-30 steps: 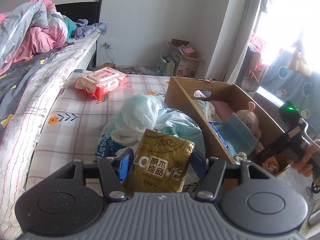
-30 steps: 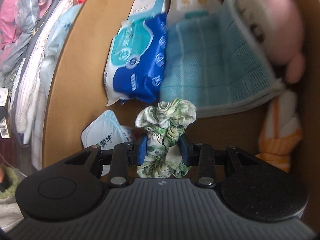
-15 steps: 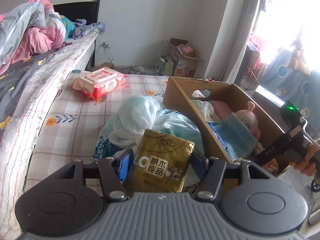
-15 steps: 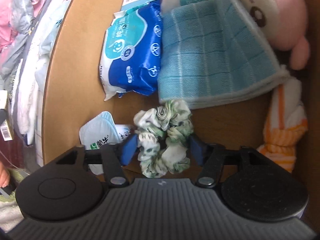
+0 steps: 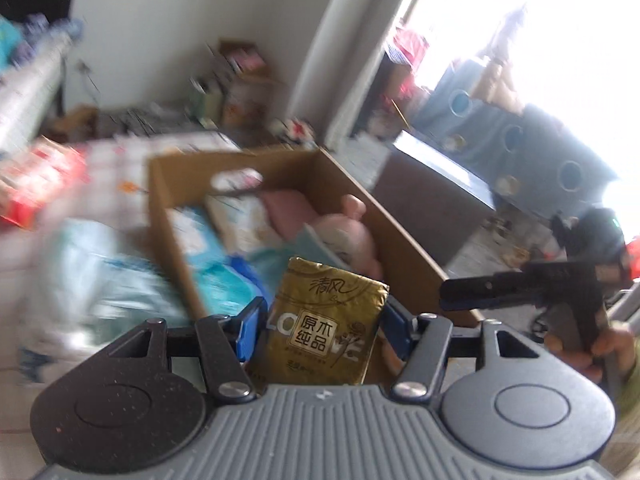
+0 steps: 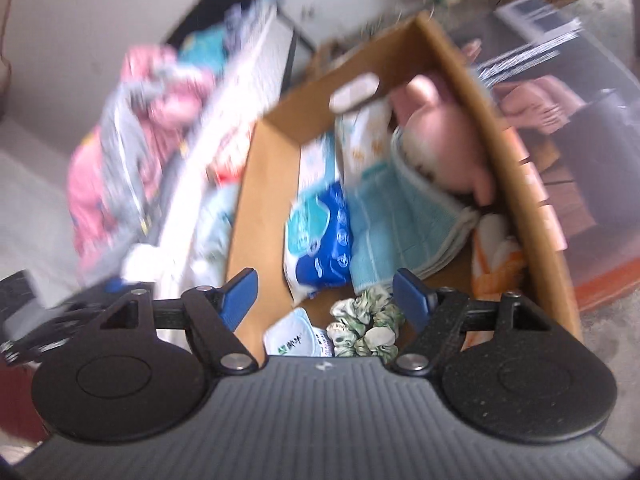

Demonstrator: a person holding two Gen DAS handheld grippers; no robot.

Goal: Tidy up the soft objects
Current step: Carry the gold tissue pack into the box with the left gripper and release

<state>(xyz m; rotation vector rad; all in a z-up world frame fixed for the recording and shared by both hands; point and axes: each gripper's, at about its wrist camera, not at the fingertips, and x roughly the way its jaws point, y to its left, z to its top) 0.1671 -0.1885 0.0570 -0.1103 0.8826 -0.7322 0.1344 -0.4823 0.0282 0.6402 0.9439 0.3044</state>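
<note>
My left gripper (image 5: pixel 326 326) is shut on a gold tissue pack (image 5: pixel 326 326), held over the near end of the cardboard box (image 5: pixel 404 240). My right gripper (image 6: pixel 326 292) hangs above the box (image 6: pixel 256 184) with its jaws opening and nothing pressed between them. The green-white scrunchie (image 6: pixel 366 326) lies loose on the box floor below it, beside a white face-mask pack (image 6: pixel 290 338). Also in the box are a blue wipes pack (image 6: pixel 320 240), a folded teal towel (image 6: pixel 404 216), a pink plush toy (image 6: pixel 440 136) and an orange-white cloth (image 6: pixel 496 256). The right gripper also shows at the right of the left wrist view, held by a hand (image 5: pixel 612 348).
A pale blue plastic bag (image 5: pixel 100 280) lies left of the box on the checked mat (image 5: pixel 120 160), with a red wipes pack (image 5: pixel 36 184) further left. A bed with pink and grey bedding (image 6: pixel 132 140) runs along the left. Clutter and a small box (image 5: pixel 240 92) stand by the far wall.
The right gripper let go of the scrunchie, which dropped onto the box floor, then rose and pulled back. The left gripper swung right with the tissue pack, from over the blue bag to over the box.
</note>
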